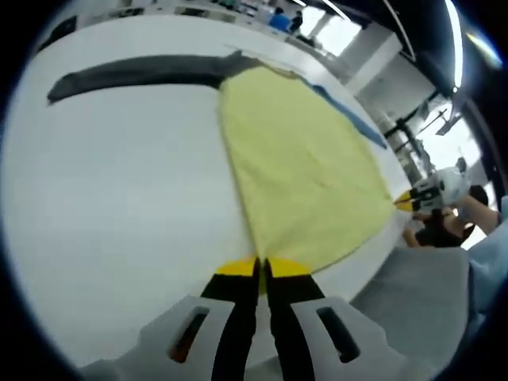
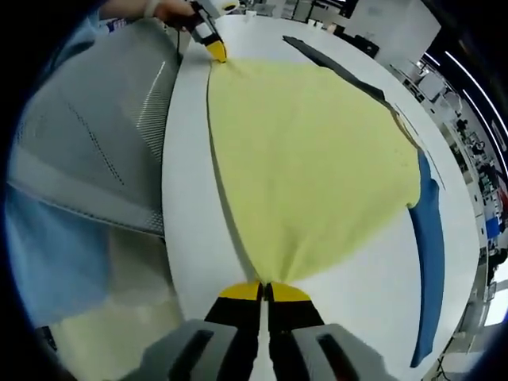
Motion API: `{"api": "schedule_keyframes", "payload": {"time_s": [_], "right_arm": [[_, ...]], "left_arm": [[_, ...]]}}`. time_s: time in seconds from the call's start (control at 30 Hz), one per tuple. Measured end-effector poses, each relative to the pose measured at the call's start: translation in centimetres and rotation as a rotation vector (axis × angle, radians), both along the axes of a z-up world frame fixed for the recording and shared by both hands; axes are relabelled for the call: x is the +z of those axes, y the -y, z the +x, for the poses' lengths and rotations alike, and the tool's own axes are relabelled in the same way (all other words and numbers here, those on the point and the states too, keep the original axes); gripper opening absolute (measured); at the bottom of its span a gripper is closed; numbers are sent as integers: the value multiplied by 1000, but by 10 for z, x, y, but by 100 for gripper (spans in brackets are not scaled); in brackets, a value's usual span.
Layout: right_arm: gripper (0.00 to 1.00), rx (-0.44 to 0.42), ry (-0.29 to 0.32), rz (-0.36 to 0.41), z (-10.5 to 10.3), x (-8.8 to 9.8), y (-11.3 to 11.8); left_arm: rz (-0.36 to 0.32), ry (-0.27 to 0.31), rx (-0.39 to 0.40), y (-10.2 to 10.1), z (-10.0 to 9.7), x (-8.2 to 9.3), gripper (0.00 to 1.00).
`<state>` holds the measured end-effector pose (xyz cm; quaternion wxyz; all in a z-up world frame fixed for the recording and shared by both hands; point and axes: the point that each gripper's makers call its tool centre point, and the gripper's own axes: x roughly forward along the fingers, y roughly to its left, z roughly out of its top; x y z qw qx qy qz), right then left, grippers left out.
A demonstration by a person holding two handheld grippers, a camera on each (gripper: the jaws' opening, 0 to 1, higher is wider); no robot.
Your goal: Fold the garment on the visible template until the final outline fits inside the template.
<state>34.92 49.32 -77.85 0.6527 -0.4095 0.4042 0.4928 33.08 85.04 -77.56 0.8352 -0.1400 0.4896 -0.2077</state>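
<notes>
A yellow garment (image 1: 305, 167) lies spread on the white table (image 1: 127, 206), with a dark grey sleeve (image 1: 135, 73) stretching to the left at its far end and a blue sleeve (image 1: 353, 119) along its right side. My left gripper (image 1: 260, 268) is shut on the garment's near corner. My right gripper (image 2: 263, 291) is shut on the other near corner of the yellow garment (image 2: 309, 159). The blue sleeve (image 2: 429, 262) trails on the right. The left gripper (image 2: 214, 49) shows far off pinching the opposite corner, and the right gripper (image 1: 406, 202) shows at the table edge.
A person's grey and light blue clothes (image 2: 87, 151) sit close beside the white table (image 2: 186, 230) edge. A hand (image 1: 432, 230) holds the right gripper past the table edge. Benches and bright windows (image 1: 333, 32) stand behind.
</notes>
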Motion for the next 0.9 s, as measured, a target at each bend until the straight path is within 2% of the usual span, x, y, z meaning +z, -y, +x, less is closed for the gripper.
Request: {"api": "schedule_keyframes", "payload": {"time_s": [0.23, 0.3, 0.37, 0.4, 0.5, 0.53, 0.6, 0.67, 0.77, 0.83, 0.9], "right_arm": [[0, -37, -28, 39, -1, 0, 0], [1, -49, -32, 51, -2, 0, 0], [9, -105, -61, 96, -6, 0, -1], [14, -122, -101, 127, -12, 2, -2], [36, -146, -88, 150, -10, 5, 5], [41, -162, -95, 180, -10, 8, 5], [46, -230, -101, 237, -5, 14, 7], [52, -281, -95, 290, 4, 22, 7], [62, -370, -63, 399, 24, 39, 7], [66, -431, -58, 467, 36, 50, 6], [69, -485, -36, 498, 47, 57, 9]], "left_arm": [[-3, 20, -19, 1, -2, 1, 1], [-7, 34, -39, 3, -3, 3, 4], [-12, 51, -60, 4, -4, 6, 10], [-3, 64, -74, 2, -3, 8, 13], [-1, 141, -120, 0, 3, 18, 21], [6, 174, -142, -2, 6, 23, 24], [13, 205, -148, -5, 10, 29, 31], [18, 235, -166, -2, 16, 38, 37], [40, 344, -226, -1, 30, 52, 51], [26, 377, -251, 8, 34, 62, 54], [23, 404, -259, 12, 39, 69, 58]]}}
